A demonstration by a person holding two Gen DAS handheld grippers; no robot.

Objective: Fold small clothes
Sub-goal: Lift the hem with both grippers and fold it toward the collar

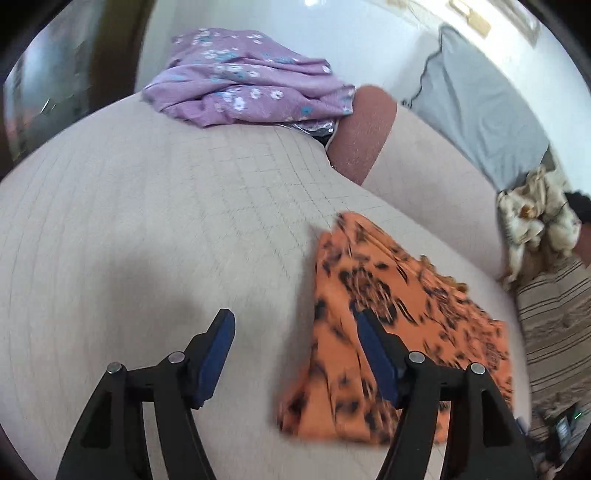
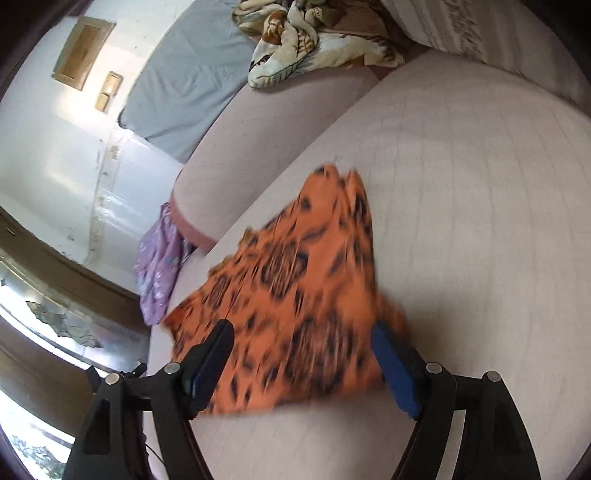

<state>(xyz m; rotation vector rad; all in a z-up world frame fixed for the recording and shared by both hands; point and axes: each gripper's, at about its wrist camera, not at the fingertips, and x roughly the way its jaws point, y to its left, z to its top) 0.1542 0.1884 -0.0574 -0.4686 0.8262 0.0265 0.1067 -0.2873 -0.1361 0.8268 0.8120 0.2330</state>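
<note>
An orange garment with a dark leopard print (image 1: 399,325) lies crumpled on the pale quilted bed cover (image 1: 147,221). It also shows in the right wrist view (image 2: 303,302). My left gripper (image 1: 295,325) is open and empty, its right finger over the garment's left edge. My right gripper (image 2: 303,336) is open above the garment's near part, jaws spread to either side of it. A purple floral garment (image 1: 243,92) lies in a heap at the far end of the bed; it shows at the bed's left edge in the right wrist view (image 2: 162,266).
A brown and cream patterned blanket (image 2: 317,40) is bunched at the far side, near a striped pillow (image 2: 480,26) and grey sheet (image 2: 192,81). A long pale bolster (image 1: 436,184) with a reddish end lies along the bed. A white wall (image 2: 55,147) stands beyond.
</note>
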